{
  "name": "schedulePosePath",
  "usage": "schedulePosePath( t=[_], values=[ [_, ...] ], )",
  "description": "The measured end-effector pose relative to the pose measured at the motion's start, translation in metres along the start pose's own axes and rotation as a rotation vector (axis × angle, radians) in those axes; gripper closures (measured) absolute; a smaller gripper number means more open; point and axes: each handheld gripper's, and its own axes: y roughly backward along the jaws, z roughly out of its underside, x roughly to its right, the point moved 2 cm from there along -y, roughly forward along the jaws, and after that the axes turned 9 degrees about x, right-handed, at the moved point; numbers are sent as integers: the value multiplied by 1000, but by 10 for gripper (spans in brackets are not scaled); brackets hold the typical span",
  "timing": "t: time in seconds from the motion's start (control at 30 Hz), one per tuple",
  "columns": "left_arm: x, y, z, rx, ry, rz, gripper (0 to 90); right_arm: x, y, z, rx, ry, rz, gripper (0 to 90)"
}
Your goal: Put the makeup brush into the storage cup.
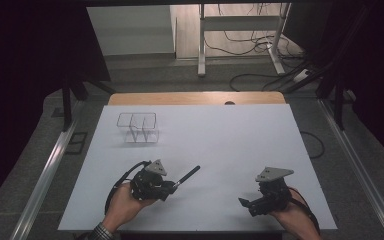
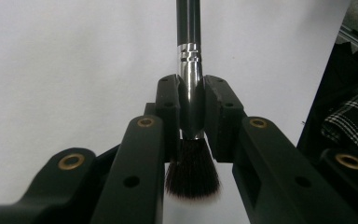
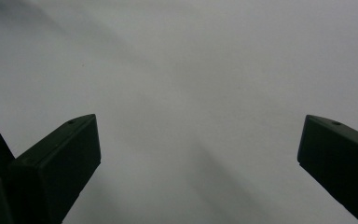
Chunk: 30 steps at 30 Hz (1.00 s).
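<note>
A black makeup brush (image 2: 189,42) with a silver ferrule is clamped between the jaws of my left gripper (image 2: 191,93). Its dark bristles point back toward the camera and its handle points away. From above, the brush (image 1: 188,175) sticks out up and to the right of the left gripper (image 1: 171,186), low over the white table (image 1: 230,140). My right gripper (image 1: 249,205) rests near the front right edge. Its jaws (image 3: 200,126) stand wide apart, with bare white surface between them.
A clear acrylic organiser (image 1: 138,128) with several compartments stands at the back left of the table. Beyond the far wooden edge (image 1: 195,98) lie floor cables and a desk frame. Dark curtains flank both sides.
</note>
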Motion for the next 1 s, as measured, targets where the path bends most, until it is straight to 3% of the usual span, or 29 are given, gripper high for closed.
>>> schedulePosePath(
  t=[0.67, 1.0],
  values=[
    [15, -10, -3, -22, -31, 41, 770, -10, -17, -14, 13, 34, -48, 0],
    [20, -16, -5, -35, -47, 65, 770, -19, -30, -26, 1, 81, -70, 0]
  ],
)
